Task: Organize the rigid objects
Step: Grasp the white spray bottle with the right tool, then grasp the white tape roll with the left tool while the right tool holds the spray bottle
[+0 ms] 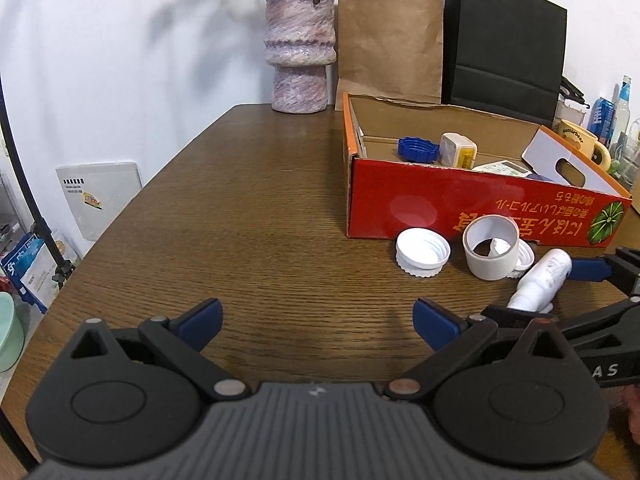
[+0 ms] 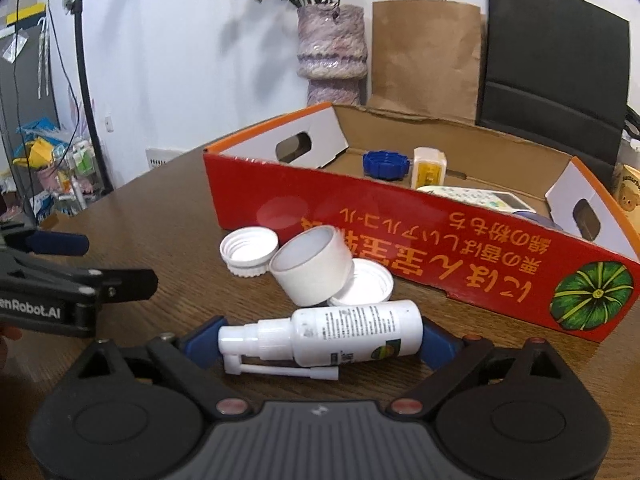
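so the white spray bottle is lying on its side on the wooden table, nozzle end pointing left in my right wrist view, with its thin white spray arm folded out underneath it. It sits right between the blue pads of my right gripper, lengthwise across the gap. The jaws are spread wide and I can't really tell if the pads are touching the ends of the bottle or just sitting next to them, so I'd call it unclenched, nothing squeezed

Just behind the bottle there's a white tape roll tilted up, leaning on a white screw cap, and another white cap sits open side up a bit to the left. All of that is right in front of the red cardboard box, which has orange writing and a green pumpkin picture on its side. Inside the box I can see a blue cap, a small white and yellow thing and a remote-looking gadget

My left gripper is over bare table to the left, jaws wide apart, holding nothing

Behind the box: a purple vase with dried flowers, a brown paper bag and a black paper bag against the white wall
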The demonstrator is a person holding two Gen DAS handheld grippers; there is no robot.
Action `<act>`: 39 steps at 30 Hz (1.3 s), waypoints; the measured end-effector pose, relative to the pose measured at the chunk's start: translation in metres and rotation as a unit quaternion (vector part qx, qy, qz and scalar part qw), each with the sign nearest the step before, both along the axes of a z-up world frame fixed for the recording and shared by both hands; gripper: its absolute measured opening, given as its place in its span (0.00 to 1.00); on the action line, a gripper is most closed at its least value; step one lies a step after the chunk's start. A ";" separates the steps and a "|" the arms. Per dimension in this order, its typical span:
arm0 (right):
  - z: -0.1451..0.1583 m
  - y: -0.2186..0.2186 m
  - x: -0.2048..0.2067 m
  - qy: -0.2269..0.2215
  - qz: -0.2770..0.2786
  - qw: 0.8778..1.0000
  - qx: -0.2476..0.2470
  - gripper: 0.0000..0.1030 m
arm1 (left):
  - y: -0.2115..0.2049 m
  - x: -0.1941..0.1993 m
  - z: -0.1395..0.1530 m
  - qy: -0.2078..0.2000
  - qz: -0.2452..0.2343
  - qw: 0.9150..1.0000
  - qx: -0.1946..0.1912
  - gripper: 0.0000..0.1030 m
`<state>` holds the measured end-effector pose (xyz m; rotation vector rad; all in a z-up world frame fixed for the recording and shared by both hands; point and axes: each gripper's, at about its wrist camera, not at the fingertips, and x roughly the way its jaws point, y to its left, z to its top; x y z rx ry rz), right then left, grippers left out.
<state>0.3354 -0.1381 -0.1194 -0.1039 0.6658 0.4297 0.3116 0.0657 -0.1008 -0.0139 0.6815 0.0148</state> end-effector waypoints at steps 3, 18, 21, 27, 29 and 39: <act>0.002 -0.004 -0.003 -0.009 -0.006 1.000 0.005 0.95 | -0.001 0.001 0.000 -0.002 0.003 1.000 0.002 1.00; 0.014 -0.043 -0.004 -0.044 -0.041 0.998 0.032 0.95 | -0.038 0.003 0.007 -0.021 -0.025 0.999 0.015 1.00; 0.016 -0.056 -0.004 -0.049 -0.050 0.997 0.040 0.95 | -0.052 0.005 0.008 -0.021 -0.038 0.999 0.019 1.00; 0.020 -0.082 -0.004 -0.060 -0.072 0.995 0.046 0.95 | -0.076 0.012 0.009 -0.018 -0.053 0.998 0.021 1.00; 0.021 -0.090 -0.004 -0.065 -0.079 0.994 0.049 0.95 | -0.082 0.014 0.009 -0.017 -0.053 0.998 0.021 1.00; 0.025 -0.123 -0.007 -0.081 -0.109 0.989 0.050 0.95 | -0.101 0.032 0.006 -0.007 -0.034 0.999 -0.007 1.00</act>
